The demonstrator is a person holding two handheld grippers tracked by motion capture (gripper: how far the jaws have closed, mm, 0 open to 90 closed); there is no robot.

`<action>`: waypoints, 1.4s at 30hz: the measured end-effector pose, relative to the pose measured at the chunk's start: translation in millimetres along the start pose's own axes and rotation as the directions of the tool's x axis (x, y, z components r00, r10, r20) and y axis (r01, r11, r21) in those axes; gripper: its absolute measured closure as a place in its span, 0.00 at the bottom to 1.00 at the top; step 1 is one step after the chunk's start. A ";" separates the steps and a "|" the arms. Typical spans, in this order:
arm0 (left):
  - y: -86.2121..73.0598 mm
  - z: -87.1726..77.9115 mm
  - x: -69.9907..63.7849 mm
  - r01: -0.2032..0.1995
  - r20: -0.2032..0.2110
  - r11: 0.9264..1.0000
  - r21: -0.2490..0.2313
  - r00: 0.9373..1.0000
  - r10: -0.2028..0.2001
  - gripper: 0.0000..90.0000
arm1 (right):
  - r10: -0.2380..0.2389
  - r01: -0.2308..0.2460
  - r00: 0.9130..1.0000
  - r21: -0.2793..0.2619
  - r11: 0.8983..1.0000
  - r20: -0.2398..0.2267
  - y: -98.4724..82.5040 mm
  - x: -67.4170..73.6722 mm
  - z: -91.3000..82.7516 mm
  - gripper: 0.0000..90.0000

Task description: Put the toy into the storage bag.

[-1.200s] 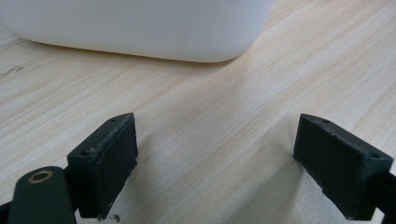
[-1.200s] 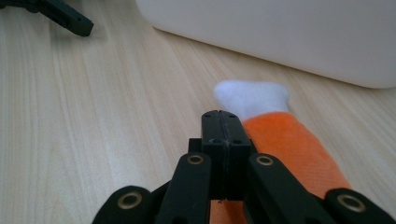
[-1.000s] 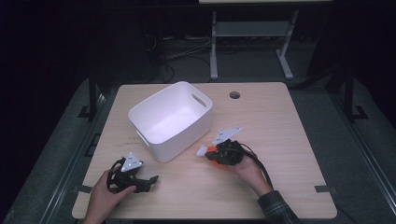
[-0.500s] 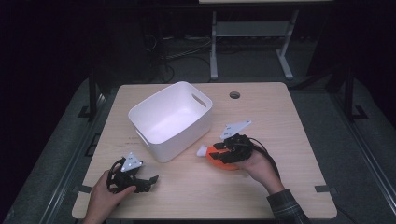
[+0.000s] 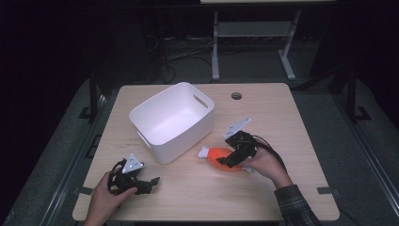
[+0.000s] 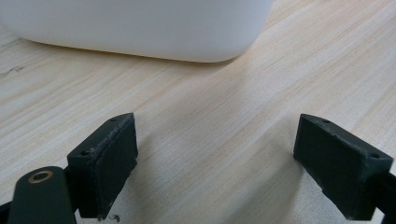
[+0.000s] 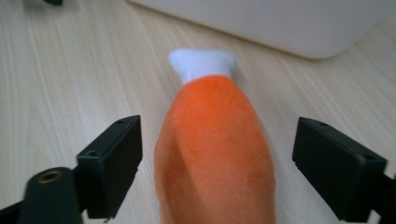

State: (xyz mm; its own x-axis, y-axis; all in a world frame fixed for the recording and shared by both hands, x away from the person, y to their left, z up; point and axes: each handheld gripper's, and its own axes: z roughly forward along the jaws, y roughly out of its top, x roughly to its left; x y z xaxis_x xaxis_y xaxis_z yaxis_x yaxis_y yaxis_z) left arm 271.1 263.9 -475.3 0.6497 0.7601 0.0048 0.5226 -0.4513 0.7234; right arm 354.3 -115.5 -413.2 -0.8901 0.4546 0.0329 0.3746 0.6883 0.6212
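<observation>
No lettering, label, brand mark or number can be read anywhere in these views. The white bin (image 5: 171,121), the orange plush toy (image 7: 215,154) and the wooden table (image 5: 291,117) all show plain surfaces. The black pads of both grippers likewise carry no print that can be made out.
</observation>
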 end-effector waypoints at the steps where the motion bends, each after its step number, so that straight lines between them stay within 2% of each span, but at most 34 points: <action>1: 0.0 0.0 0.0 0.000 0.000 1.000 0.000 1.000 0.000 0.14 | 0.000 0.000 1.000 0.000 1.000 0.000 0.0 0.0 0.0 0.16; 7: 0.0 0.0 0.0 0.000 0.000 1.000 0.000 1.000 0.000 0.14 | -0.020 0.020 1.000 0.056 0.998 -0.002 -6.6 -2.0 13.2 0.12; 15: 0.0 0.0 0.0 0.000 0.000 1.000 0.001 1.000 0.000 0.14 | -0.024 0.025 1.000 0.085 0.996 -0.012 -10.3 -1.9 22.0 0.10; 26: 0.0 0.0 0.0 0.000 0.000 1.000 0.000 1.000 0.000 0.14 | -0.049 0.049 0.999 0.157 0.986 -0.007 -14.2 2.9 41.6 0.03; 31: 0.0 0.0 0.0 0.000 0.000 1.000 0.000 1.000 0.000 0.14 | -0.045 0.044 0.999 0.163 0.986 0.000 -15.1 2.0 43.6 0.07; 35: 0.0 0.0 0.0 0.000 0.000 1.000 0.000 1.000 0.000 0.14 | -0.030 0.029 1.000 0.152 0.988 0.004 -15.7 1.2 41.1 0.16; 42: 0.0 0.0 0.0 0.000 0.000 1.000 0.000 1.000 0.000 0.14 | -0.028 0.027 1.000 0.151 0.988 0.001 -16.2 0.9 40.1 0.19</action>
State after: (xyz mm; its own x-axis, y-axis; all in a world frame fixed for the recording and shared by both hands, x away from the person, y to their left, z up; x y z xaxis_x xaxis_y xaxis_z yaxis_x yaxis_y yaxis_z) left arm 271.1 263.9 -475.3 0.6497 0.7601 0.0051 0.5226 -0.4515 0.7232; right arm 357.9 -103.6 -454.7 -0.8997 0.4362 0.0147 0.3852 0.7776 0.4969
